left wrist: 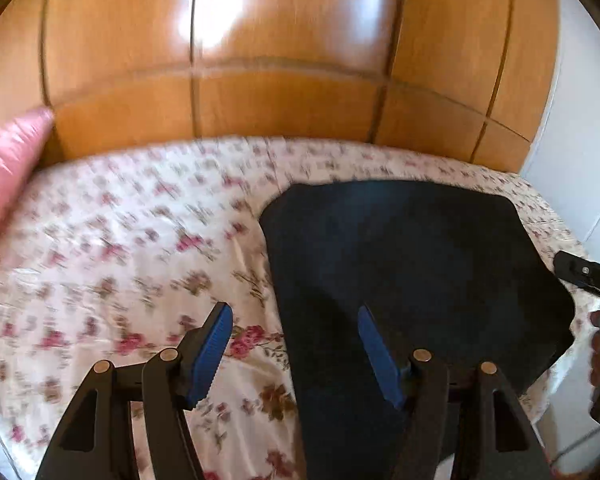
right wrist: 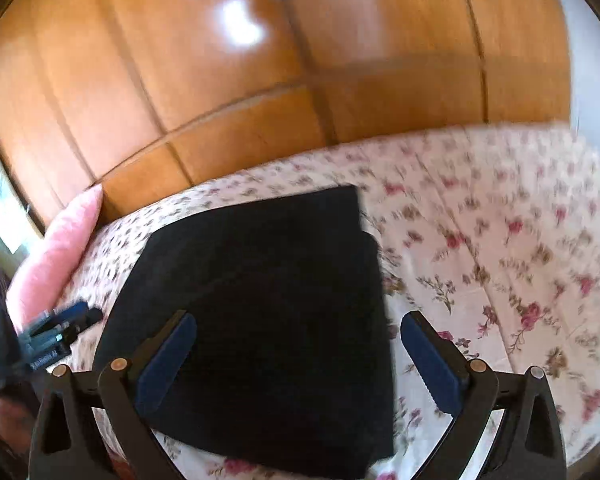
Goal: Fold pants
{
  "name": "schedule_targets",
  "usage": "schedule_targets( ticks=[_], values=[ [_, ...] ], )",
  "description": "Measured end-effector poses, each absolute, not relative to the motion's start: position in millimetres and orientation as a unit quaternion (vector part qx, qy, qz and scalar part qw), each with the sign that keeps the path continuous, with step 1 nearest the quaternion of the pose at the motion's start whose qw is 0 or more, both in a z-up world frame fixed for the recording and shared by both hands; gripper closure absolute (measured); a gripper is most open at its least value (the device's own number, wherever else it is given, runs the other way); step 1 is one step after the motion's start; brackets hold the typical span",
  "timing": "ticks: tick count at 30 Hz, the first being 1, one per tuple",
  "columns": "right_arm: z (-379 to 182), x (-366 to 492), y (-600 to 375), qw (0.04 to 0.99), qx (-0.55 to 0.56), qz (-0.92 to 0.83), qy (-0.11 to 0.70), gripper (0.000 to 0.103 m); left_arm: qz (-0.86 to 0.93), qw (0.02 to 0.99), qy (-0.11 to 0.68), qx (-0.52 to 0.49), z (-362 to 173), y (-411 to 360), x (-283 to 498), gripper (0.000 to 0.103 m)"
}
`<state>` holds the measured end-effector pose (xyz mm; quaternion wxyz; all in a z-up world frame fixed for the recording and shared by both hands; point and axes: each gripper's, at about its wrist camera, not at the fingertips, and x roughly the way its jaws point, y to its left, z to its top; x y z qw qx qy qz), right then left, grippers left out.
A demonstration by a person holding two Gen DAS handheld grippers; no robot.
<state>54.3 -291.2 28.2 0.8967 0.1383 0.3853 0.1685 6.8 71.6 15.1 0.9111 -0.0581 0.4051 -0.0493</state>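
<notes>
Dark navy pants (left wrist: 412,264) lie folded into a flat block on the floral bedsheet (left wrist: 132,240); they also show in the right wrist view (right wrist: 268,300). My left gripper (left wrist: 296,320) is open and empty, held above the pants' left edge. My right gripper (right wrist: 298,330) is open and empty, held above the pants' right edge. The right gripper shows at the right edge of the left wrist view (left wrist: 588,276). The left gripper shows at the left edge of the right wrist view (right wrist: 56,332). Both views are blurred.
A wooden wardrobe (left wrist: 284,60) stands right behind the bed. A pink pillow (left wrist: 8,160) lies at the bed's left end, also in the right wrist view (right wrist: 56,256). A white wall (left wrist: 580,120) is at the right.
</notes>
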Motion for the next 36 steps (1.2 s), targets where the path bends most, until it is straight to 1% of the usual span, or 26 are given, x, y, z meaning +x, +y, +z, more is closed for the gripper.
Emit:
schedule_targets(
  ticks=[4,7,8,9,10,11,12,13,14,15,16,18,20,25,30,33,36],
  values=[
    [-1.3,89.2,-307.5,0.854,0.191,0.211,0.435,0.0,-0.116,0.878,0.45,-0.112,-6.0,76.9,29.5,0.037],
    [-32.6,109.4,-310.7,0.802,0.246,0.263,0.476,0.001,-0.158,0.856,0.464,-0.166,-18.7,86.9,43.6,0.036],
    [-41.0,114.3,-310.6,0.79,0.259,0.272,0.484,0.002,-0.168,0.85,0.467,-0.176,-23.1,89.4,46.1,0.035],
    [-44.1,116.4,-310.8,0.79,0.265,0.275,0.48,0.006,-0.178,0.842,0.473,-0.191,-28.0,92.5,49.3,0.035],
    [-42.8,117.3,-309.3,0.792,0.262,0.282,0.474,0.011,-0.19,0.833,0.476,-0.209,-32.5,96.3,51.5,0.035],
    [-41.9,118.7,-305.8,0.791,0.254,0.292,0.474,0.028,-0.202,0.826,0.475,-0.229,-36.7,99.7,52.8,0.036],
    [-41.3,118.5,-301.1,0.792,0.243,0.291,0.479,0.029,-0.208,0.823,0.474,-0.235,-38.4,100.4,53.8,0.037],
    [-39.8,118.0,-297.6,0.794,0.236,0.293,0.478,0.031,-0.213,0.823,0.47,-0.238,-38.0,100.9,53.9,0.046],
    [-37.2,117.6,-294.8,0.797,0.229,0.297,0.473,0.036,-0.217,0.825,0.465,-0.238,-36.1,101.3,54.6,0.051],
    [-33.0,115.8,-293.3,0.8,0.225,0.296,0.471,0.039,-0.219,0.83,0.455,-0.235,-32.3,99.9,53.0,0.059],
    [-29.9,115.8,-292.9,0.803,0.224,0.296,0.467,0.04,-0.218,0.836,0.448,-0.229,-27.6,98.4,52.4,0.063],
    [-21.2,117.5,-293.0,0.811,0.222,0.299,0.451,0.047,-0.217,0.841,0.44,-0.229,-20.9,97.6,59.2,0.067],
    [-11.1,121.6,-291.7,0.821,0.212,0.304,0.434,0.05,-0.215,0.846,0.426,-0.238,-12.1,102.3,66.1,0.069],
    [14.2,144.9,-275.2,0.841,0.196,0.32,0.39,0.052,-0.202,0.869,0.396,-0.216,14.6,107.5,92.0,0.07],
    [32.6,201.6,-248.2,0.856,0.197,0.322,0.354,0.052,-0.16,0.893,0.381,-0.177,34.9,118.5,154.1,0.07],
    [35.4,237.3,-233.2,0.864,0.197,0.313,0.34,0.052,-0.137,0.889,0.39,-0.196,30.7,132.3,191.2,0.07],
    [24.9,267.4,-218.4,0.868,0.181,0.295,0.357,0.053,-0.103,0.883,0.411,-0.203,11.7,141.0,225.1,0.067]
  ],
)
